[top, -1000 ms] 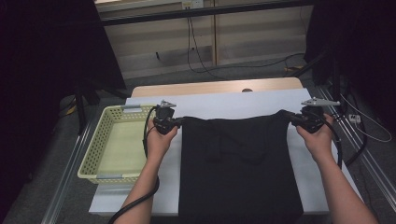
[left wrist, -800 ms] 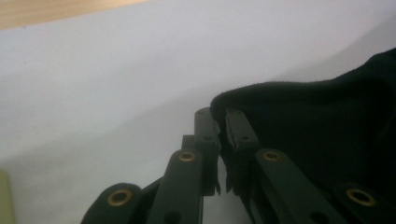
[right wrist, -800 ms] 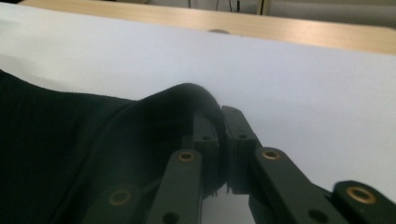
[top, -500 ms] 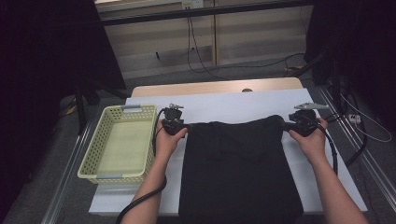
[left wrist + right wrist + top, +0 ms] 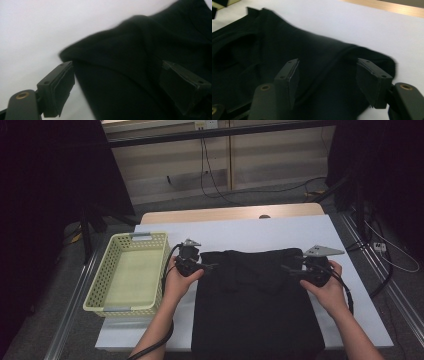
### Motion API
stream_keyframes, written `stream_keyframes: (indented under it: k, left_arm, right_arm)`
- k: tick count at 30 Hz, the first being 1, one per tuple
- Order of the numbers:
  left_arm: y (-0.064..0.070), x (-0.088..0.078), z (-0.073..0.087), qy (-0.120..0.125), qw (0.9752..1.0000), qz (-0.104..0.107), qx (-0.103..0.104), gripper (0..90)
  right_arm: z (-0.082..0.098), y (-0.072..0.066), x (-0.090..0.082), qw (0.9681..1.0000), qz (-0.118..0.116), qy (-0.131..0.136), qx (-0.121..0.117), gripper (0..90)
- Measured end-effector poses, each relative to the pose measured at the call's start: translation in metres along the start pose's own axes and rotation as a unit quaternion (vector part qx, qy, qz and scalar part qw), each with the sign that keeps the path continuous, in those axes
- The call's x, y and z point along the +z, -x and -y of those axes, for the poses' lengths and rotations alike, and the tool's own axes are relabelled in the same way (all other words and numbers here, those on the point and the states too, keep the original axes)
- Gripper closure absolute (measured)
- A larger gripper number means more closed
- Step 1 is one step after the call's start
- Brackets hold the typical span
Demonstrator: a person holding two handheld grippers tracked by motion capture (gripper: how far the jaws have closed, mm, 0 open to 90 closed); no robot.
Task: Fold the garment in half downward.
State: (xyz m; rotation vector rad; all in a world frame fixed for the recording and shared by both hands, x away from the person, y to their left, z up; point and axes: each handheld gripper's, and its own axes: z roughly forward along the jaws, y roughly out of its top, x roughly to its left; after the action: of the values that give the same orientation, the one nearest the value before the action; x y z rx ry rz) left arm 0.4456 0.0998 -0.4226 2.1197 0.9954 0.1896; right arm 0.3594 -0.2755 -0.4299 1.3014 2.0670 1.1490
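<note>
The black garment (image 5: 257,305) lies flat on the white surface (image 5: 260,232), folded into a near-rectangular block. Its far corners sit directly ahead of the two tools; its near edge runs off the near edge of the surface.

Left tool (image 5: 205,266): positioned at the far left corner of the garment. In the left gripper view, the jaws stand wide apart, with the rounded cloth corner (image 5: 140,65) lying between them and no pad pressing on it. The jaws have just been opening.

Right tool (image 5: 292,270): positioned at the far right corner. In the right gripper view, the jaws stand apart over the folded cloth edge (image 5: 324,72), clear of the fabric. These jaws have also just been opening.

Clearance: bare white surface extends beyond both tools toward the wooden strip (image 5: 230,213) at the far side. A narrow margin remains outboard of the right tool. Outboard of the left tool, a pale green perforated plastic basket (image 5: 100,290) stands just beside it.

Material: matte, soft knit cloth with raised seams and shallow folds; the surface is smooth and uniform.

Change from the earlier frames: both tools previously gripped the far corners with the cloth stretched wider between them; both have since moved inward and nearer to the person, and the far edge of the garment now lies folded over itself.
</note>
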Motion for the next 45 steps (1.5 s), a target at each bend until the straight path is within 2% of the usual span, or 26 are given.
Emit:
stream_keyframes:
  k: [2,7,10,13,16,18,21,24,26,28,29,32,35,37,39,41,45]
  left_arm:
    - [0.006,0.002,0.003,-0.003,1.0000,0.005,0.006,13.9]
    - [0.017,0.012,0.002,-0.001,0.9997,0.021,0.010,15.6]
    - [0.022,0.016,0.000,0.001,0.9994,0.031,0.015,17.8]
    - [0.025,0.020,-0.001,0.005,0.9993,0.034,0.015,19.9]
    - [0.029,0.022,0.000,0.002,0.9988,0.046,0.017,23.4]
    - [0.031,0.023,0.000,0.003,0.9983,0.054,0.021,27.4]
    - [0.034,0.025,0.000,0.009,0.9978,0.061,0.021,40.8]
    - [0.035,0.028,0.000,0.004,0.9977,0.064,0.021,45.8]
    - [0.036,0.032,-0.001,0.006,0.9973,0.071,0.017,45.8]
    - [0.038,0.035,-0.001,0.007,0.9975,0.068,0.020,46.1]
    - [0.039,0.036,-0.001,0.003,0.9974,0.068,0.023,48.5]
    - [0.043,0.038,0.000,-0.007,0.9957,0.087,0.031,58.9]
    - [0.049,0.035,0.003,-0.021,0.9940,0.098,0.043,70.0]
    - [0.052,0.028,0.005,-0.022,0.9928,0.109,0.045,74.7]
    - [0.056,0.018,0.007,-0.017,0.9929,0.105,0.052,76.9]
    - [0.061,0.008,0.012,-0.015,0.9919,0.106,0.069,77.0]
    - [0.069,-0.011,0.027,-0.014,0.9901,0.111,0.084,76.0]
  right_arm:
    - [0.001,-0.010,0.002,0.9999,-0.008,-0.002,-0.012,37.9]
    - [-0.005,-0.027,0.012,0.9996,-0.027,-0.003,-0.007,40.0]
    - [-0.009,-0.039,0.019,0.9989,-0.043,-0.002,-0.021,45.6]
    - [-0.008,-0.052,0.029,0.9974,-0.065,-0.014,-0.029,49.6]
    - [-0.005,-0.059,0.037,0.9958,-0.078,-0.033,-0.036,55.9]
    - [-0.002,-0.061,0.039,0.9948,-0.085,-0.043,-0.037,70.0]
    - [0.002,-0.062,0.034,0.9940,-0.094,-0.042,-0.039,78.0]
    - [0.006,-0.060,0.023,0.9937,-0.103,-0.030,-0.034,83.6]
    - [0.010,-0.058,0.015,0.9940,-0.102,-0.022,-0.034,84.3]
    - [0.015,-0.056,0.007,0.9936,-0.106,-0.021,-0.033,85.7]
    - [0.018,-0.056,0.003,0.9936,-0.106,-0.021,-0.032,85.8]
    - [0.024,-0.052,-0.005,0.9935,-0.104,-0.028,-0.037,86.5]
    - [0.031,-0.048,-0.012,0.9938,-0.105,-0.025,-0.028,86.6]
    - [0.034,-0.047,-0.016,0.9937,-0.105,-0.024,-0.028,86.6]
    - [0.038,-0.046,-0.020,0.9939,-0.104,-0.023,-0.028,86.5]
    - [0.042,-0.046,-0.023,0.9937,-0.106,-0.024,-0.025,86.5]
    - [0.048,-0.045,-0.027,0.9942,-0.103,-0.024,-0.019,86.3]
